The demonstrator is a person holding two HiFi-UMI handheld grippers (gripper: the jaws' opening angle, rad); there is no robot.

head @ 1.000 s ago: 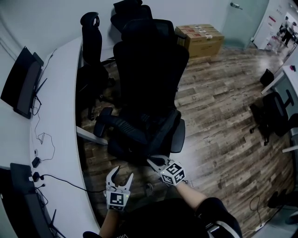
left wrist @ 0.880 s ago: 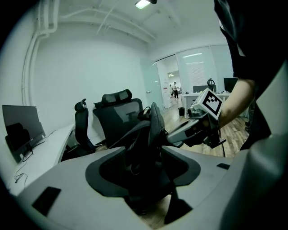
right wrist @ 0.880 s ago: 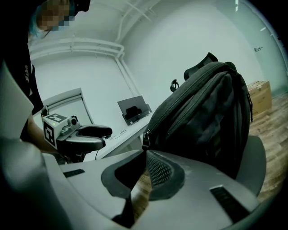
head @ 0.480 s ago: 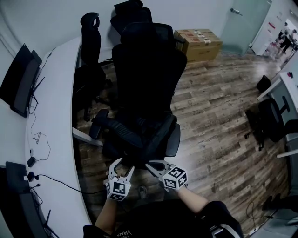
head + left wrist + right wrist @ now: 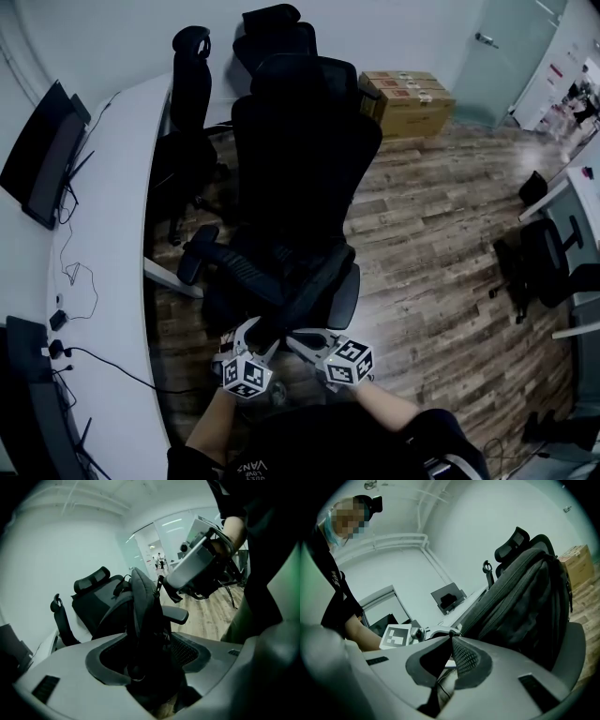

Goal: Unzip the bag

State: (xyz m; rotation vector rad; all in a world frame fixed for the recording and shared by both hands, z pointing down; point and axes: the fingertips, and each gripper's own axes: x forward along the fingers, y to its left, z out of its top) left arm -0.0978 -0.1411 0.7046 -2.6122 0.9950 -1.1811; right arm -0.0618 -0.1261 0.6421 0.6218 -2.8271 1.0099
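Observation:
A dark grey bag (image 5: pixel 520 597) stands on the seat of a black office chair (image 5: pixel 305 141); in the head view it is lost in the chair's black. In the left gripper view the bag's upper edge (image 5: pixel 143 616) runs up between my jaws, with the zipper pull (image 5: pixel 157 587) at its top. My left gripper (image 5: pixel 147 649) (image 5: pixel 255 336) is opening, jaws wide on either side of that edge, not pressing. My right gripper (image 5: pixel 451 635) (image 5: pixel 165 582) (image 5: pixel 292 337) is shut on the zipper pull at the bag's top corner.
A white curved desk (image 5: pixel 103 216) with monitors (image 5: pixel 42 155) and cables runs along the left. More black chairs (image 5: pixel 187 84) stand behind, another (image 5: pixel 548 248) at the right. Cardboard boxes (image 5: pixel 408 94) sit on the wooden floor (image 5: pixel 441 244) at the back.
Both grippers have moved forward to the front of the chair. The left gripper, earlier open in the air lower down, now straddles the bag's edge beside the right gripper.

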